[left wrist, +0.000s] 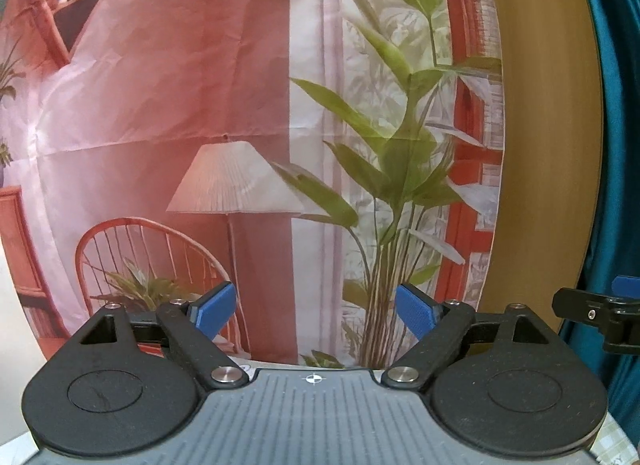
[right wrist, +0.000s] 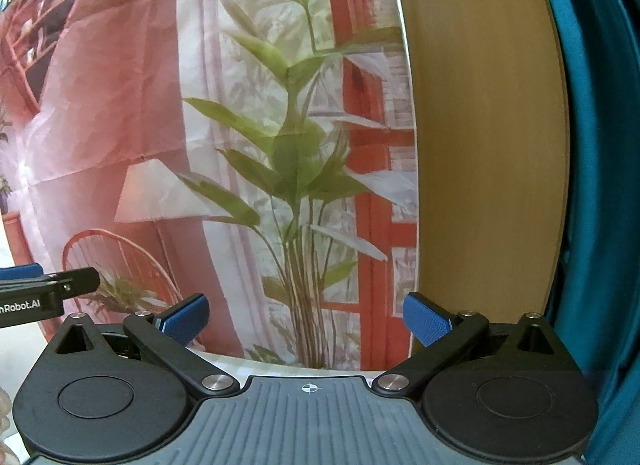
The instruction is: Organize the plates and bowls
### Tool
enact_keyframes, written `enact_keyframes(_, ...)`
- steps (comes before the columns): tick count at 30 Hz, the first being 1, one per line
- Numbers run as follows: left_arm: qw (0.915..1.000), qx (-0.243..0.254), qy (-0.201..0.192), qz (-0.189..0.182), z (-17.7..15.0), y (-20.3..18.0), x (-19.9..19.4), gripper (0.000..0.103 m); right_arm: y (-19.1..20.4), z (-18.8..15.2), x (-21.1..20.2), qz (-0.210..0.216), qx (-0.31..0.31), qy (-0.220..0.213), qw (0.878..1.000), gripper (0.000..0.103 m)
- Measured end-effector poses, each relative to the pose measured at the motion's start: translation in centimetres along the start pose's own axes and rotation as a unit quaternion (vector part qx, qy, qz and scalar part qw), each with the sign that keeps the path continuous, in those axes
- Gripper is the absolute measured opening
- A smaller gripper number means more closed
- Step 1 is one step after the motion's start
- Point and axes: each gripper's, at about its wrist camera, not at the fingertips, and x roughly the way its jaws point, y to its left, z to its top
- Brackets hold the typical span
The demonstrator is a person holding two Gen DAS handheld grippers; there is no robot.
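No plates or bowls show in either view. My left gripper point(left wrist: 314, 311) is open and empty, held up and facing a printed wall cloth. My right gripper point(right wrist: 306, 321) is open and empty too, facing the same cloth. The right gripper's side shows at the right edge of the left wrist view point(left wrist: 600, 317). The left gripper's side shows at the left edge of the right wrist view point(right wrist: 44, 293). The two grippers are side by side and apart.
A printed backdrop cloth point(left wrist: 240, 105) with a lamp, a chair and a plant hangs straight ahead. A wooden panel point(left wrist: 548, 125) stands to its right, then a teal curtain point(right wrist: 600, 145). A strip of pale checked tablecloth point(right wrist: 240, 365) shows low down.
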Motion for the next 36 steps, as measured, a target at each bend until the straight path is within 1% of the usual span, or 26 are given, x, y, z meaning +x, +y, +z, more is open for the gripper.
enact_keyframes(20, 0.9999, -0.002, 0.008, 0.008, -0.37, -0.21, -0.18, 0.089, -0.42, -0.36, 0.32, -0.006, 0.019, 0.009, 1.0, 0.103)
enact_keyframes(36, 0.9998, -0.009, 0.013, 0.012, -0.39, 0.13, -0.1, 0.089, -0.2, -0.22, 0.34, -0.004, 0.018, 0.01, 1.0, 0.103)
